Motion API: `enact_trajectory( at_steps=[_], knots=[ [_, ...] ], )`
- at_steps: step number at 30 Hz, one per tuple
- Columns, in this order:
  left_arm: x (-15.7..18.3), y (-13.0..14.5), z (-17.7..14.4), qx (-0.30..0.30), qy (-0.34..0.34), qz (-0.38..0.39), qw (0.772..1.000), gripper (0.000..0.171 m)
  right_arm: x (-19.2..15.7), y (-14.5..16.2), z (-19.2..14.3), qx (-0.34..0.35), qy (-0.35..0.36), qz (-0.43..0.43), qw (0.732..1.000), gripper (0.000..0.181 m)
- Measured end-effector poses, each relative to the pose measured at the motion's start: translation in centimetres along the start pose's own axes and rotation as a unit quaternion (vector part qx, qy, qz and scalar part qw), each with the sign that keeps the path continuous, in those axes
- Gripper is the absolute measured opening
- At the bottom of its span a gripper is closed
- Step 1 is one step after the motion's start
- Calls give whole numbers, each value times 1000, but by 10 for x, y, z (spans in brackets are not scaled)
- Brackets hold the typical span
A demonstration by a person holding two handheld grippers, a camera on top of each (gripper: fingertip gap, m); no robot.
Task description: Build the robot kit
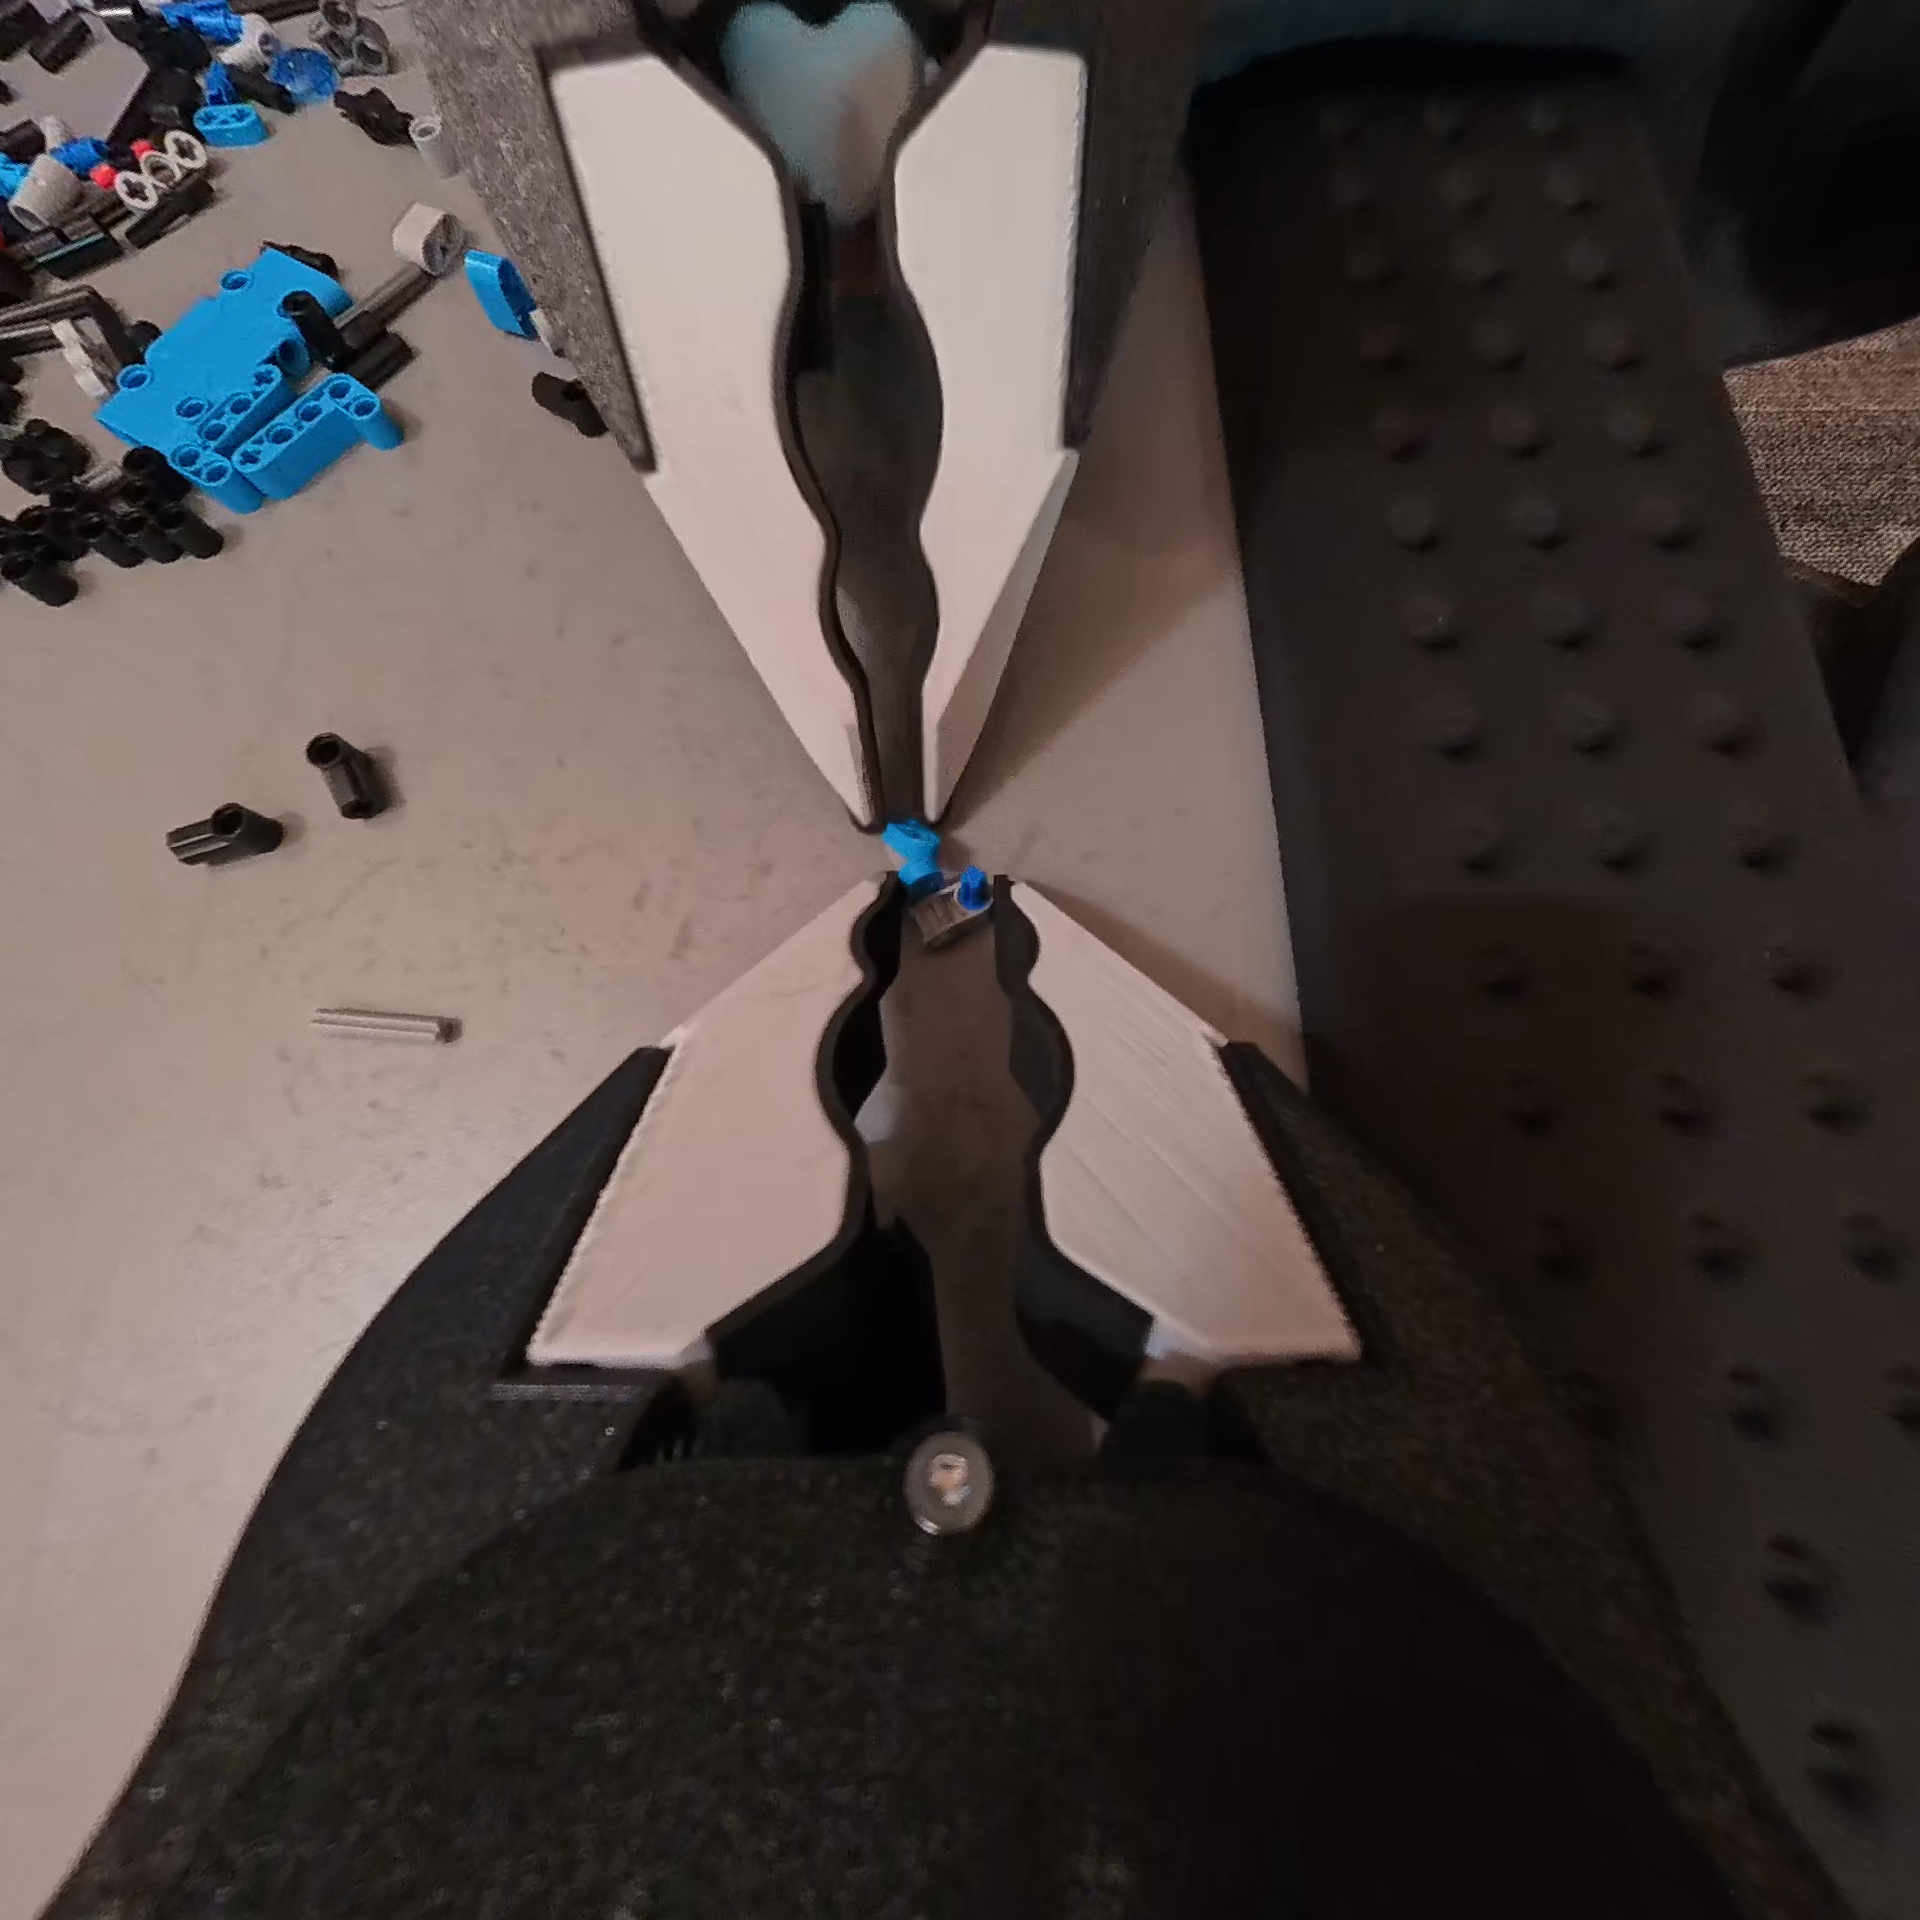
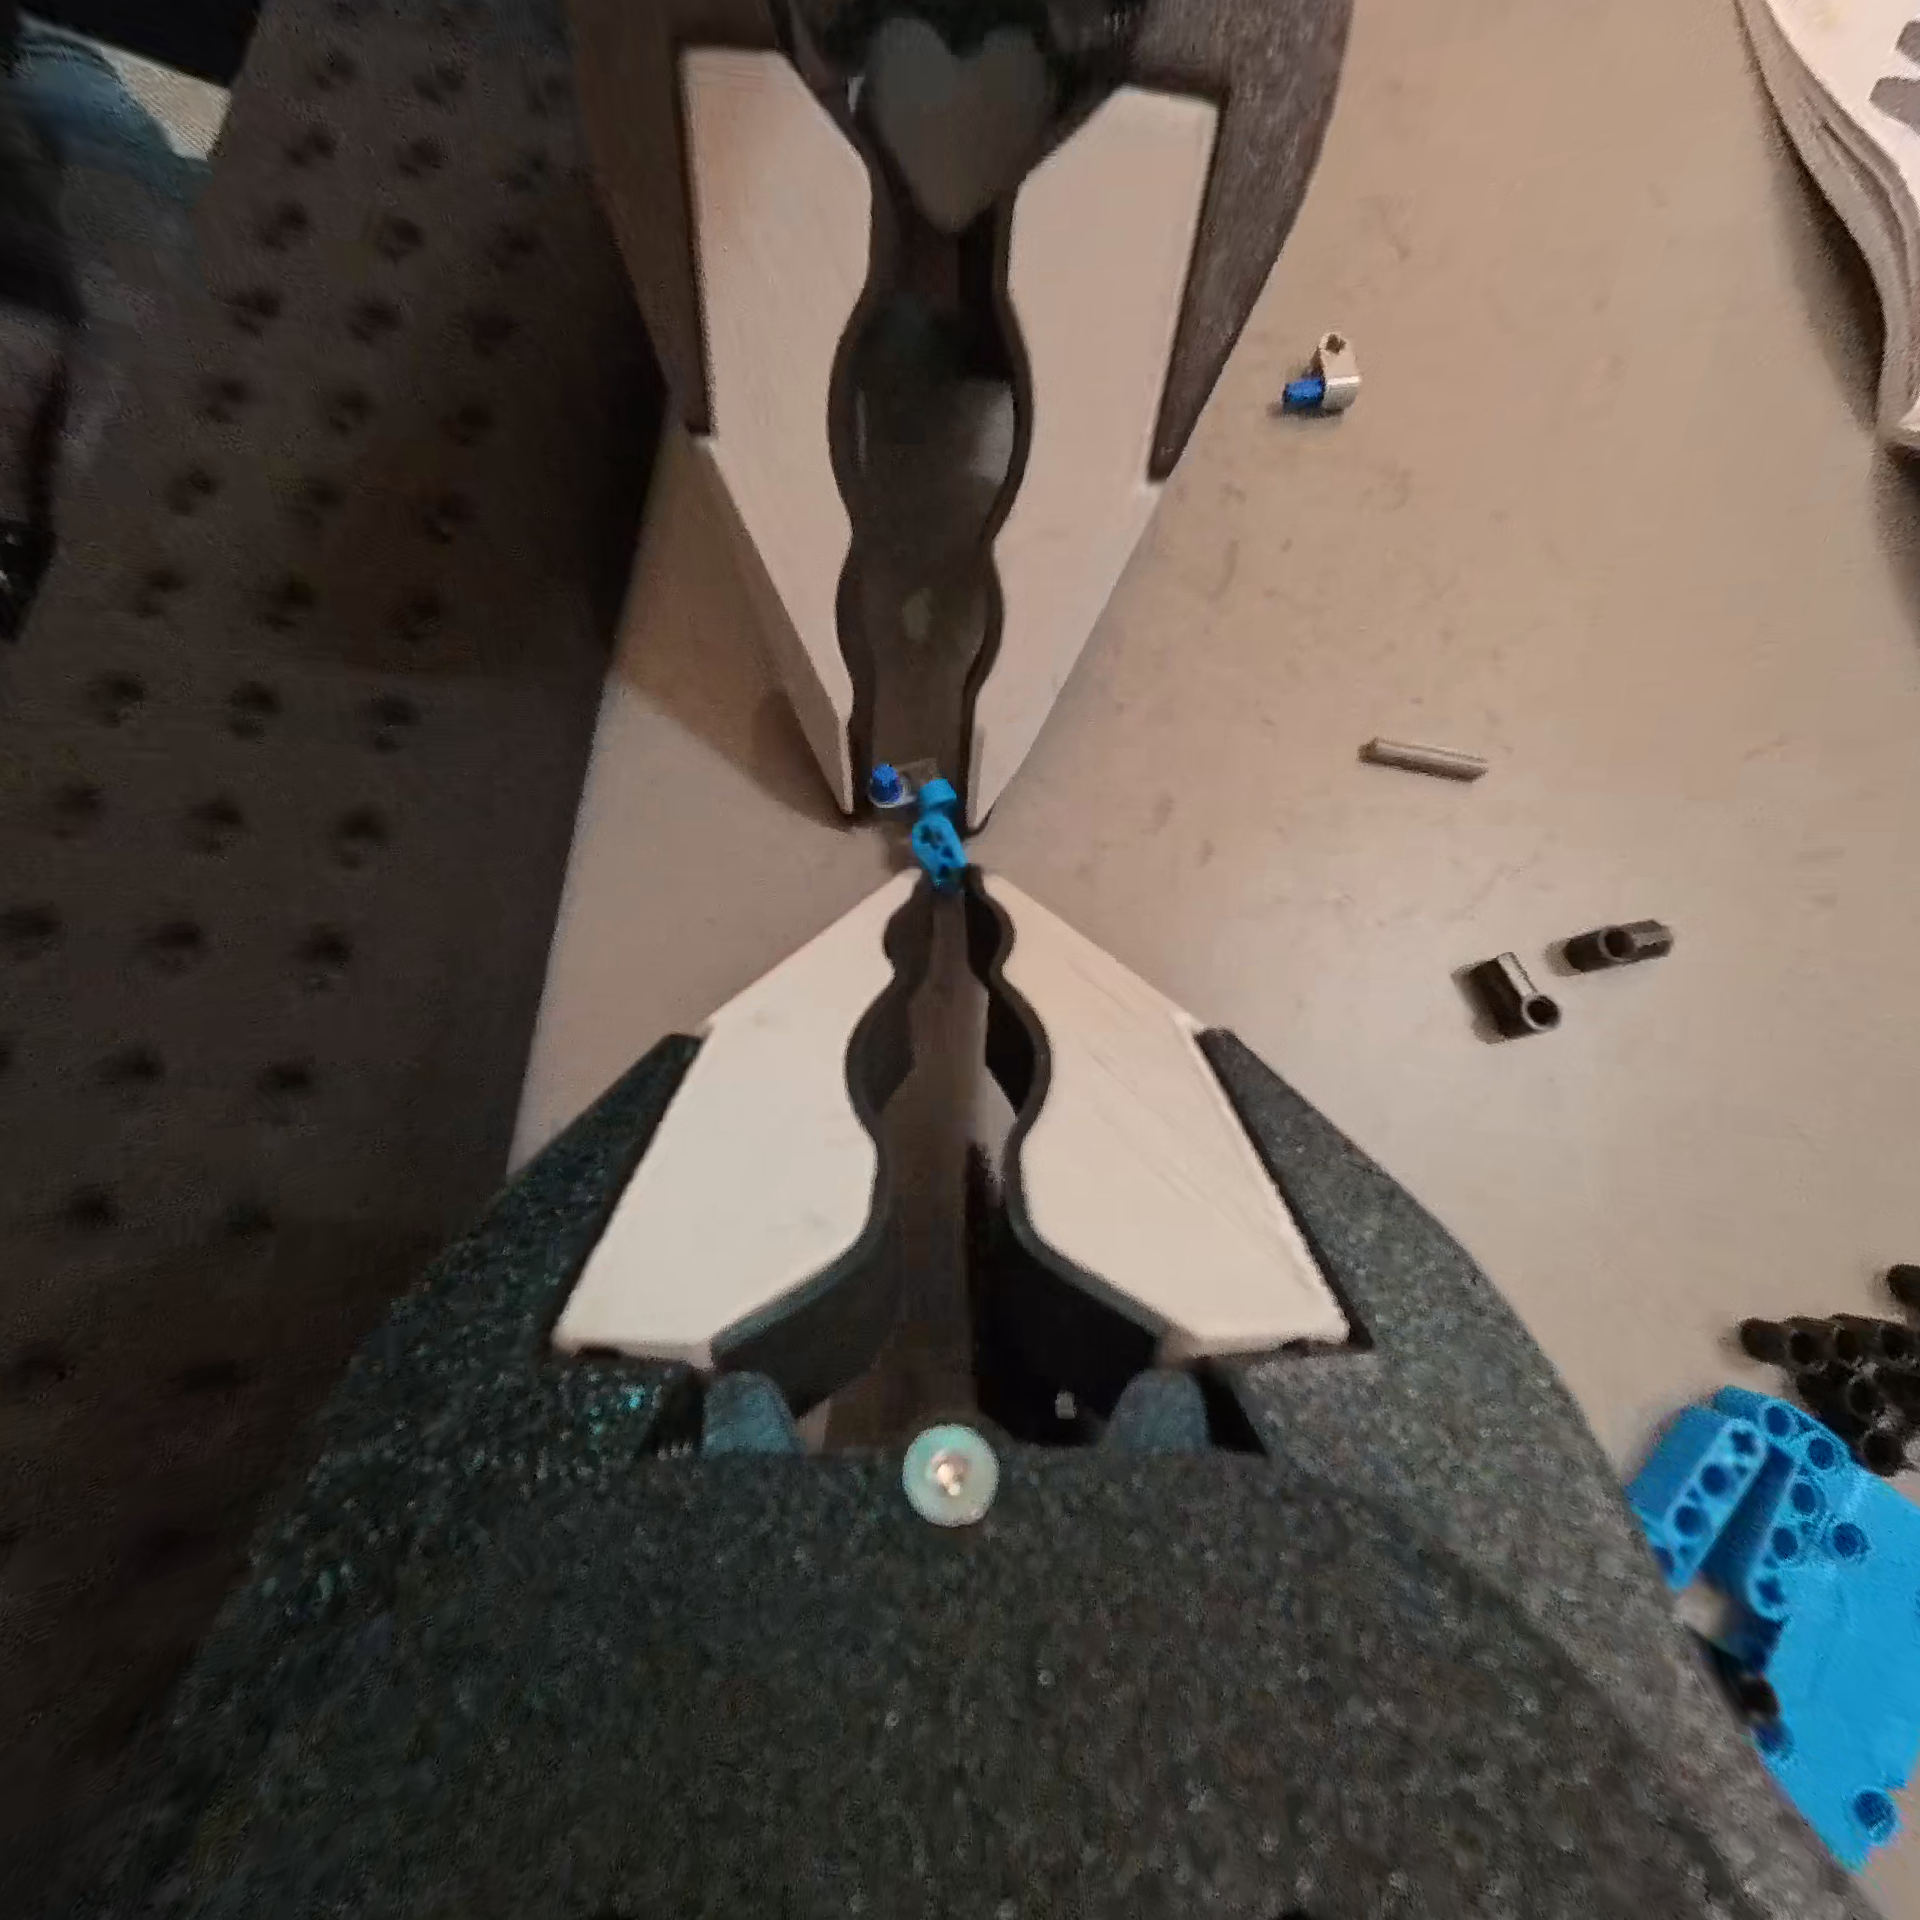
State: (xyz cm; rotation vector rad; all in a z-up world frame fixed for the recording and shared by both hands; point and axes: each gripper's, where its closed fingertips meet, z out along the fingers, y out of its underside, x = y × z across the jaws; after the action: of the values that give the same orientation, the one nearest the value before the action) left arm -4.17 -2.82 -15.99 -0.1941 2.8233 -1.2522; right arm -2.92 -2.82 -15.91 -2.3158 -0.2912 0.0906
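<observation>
The two grippers meet tip to tip above a beige table (image 1: 520, 675). In the left wrist view, my left gripper (image 1: 940, 888) is shut on a small grey connector (image 1: 940, 923) that has a blue pin (image 1: 971, 883) in it. My right gripper (image 1: 902, 816) comes in from the top, shut on a small blue pin piece (image 1: 906, 840) that touches the grey connector. In the right wrist view, the right gripper (image 2: 942, 881) pinches the blue piece (image 2: 935, 836). The left gripper (image 2: 909, 810) is opposite, with the blue pin (image 2: 884, 784) at its tips.
A blue beam assembly (image 1: 239, 405) and a heap of black, blue and grey parts (image 1: 104, 156) lie far left. Two black connectors (image 1: 348, 774) and a grey axle (image 1: 384, 1025) lie loose. A dark studded surface (image 1: 1558, 623) borders the table. Another grey-and-blue piece (image 2: 1325, 376) lies apart. My left and right fingertips are right by each other. The grey axle (image 1: 384, 1025) is about equally far from each gripper, around 10 cm. It turns up in the right wrist view (image 2: 1428, 762) as well.
</observation>
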Motion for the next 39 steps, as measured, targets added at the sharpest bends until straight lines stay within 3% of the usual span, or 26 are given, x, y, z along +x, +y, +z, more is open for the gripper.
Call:
enact_trajectory(
  at_steps=[19,26,39],
  knots=[
    [1,0,-1,2,-5,40,999,16,-3,2,2,-25,-49,34,998,5],
    [2,0,0,1,65,70,995,16,-3,3,1,-9,-79,30,996,6],
    [13,-1,0,3,81,100,992,16,-6,5,-1,-14,-85,6,996,0]
  ],
)
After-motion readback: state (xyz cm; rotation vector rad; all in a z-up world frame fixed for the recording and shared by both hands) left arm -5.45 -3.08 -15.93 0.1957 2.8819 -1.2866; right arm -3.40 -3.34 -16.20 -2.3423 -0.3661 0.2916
